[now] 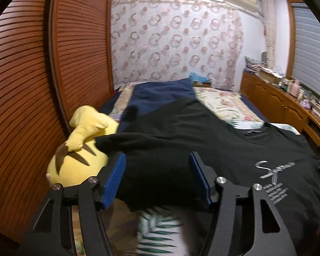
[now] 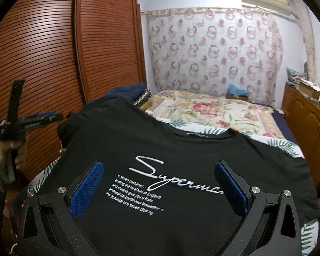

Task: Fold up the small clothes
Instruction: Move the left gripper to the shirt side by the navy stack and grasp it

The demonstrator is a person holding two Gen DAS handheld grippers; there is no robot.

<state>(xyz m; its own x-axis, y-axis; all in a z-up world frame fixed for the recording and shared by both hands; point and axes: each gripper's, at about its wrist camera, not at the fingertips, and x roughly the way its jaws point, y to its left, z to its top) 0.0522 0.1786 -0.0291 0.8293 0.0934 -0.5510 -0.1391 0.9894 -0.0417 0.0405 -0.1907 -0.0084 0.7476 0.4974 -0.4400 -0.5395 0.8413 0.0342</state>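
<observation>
A black T-shirt (image 2: 160, 145) with white "Superman" script lies spread front-up on the bed, collar toward the far wall. It also shows in the left wrist view (image 1: 181, 140), its left sleeve draped toward a yellow plush. My left gripper (image 1: 156, 175) is open, its blue pads either side of the shirt's left hem area, just above the cloth. My right gripper (image 2: 157, 185) is open over the printed chest, holding nothing. The left gripper also appears in the right wrist view (image 2: 40, 118), held in a hand at the shirt's left side.
A yellow plush toy (image 1: 81, 147) lies at the bed's left edge by the slatted wooden wardrobe (image 1: 32, 74). A navy garment (image 1: 162, 93) and floral quilt (image 2: 213, 111) lie beyond the shirt. A wooden dresser (image 1: 277, 102) with clutter runs along the right.
</observation>
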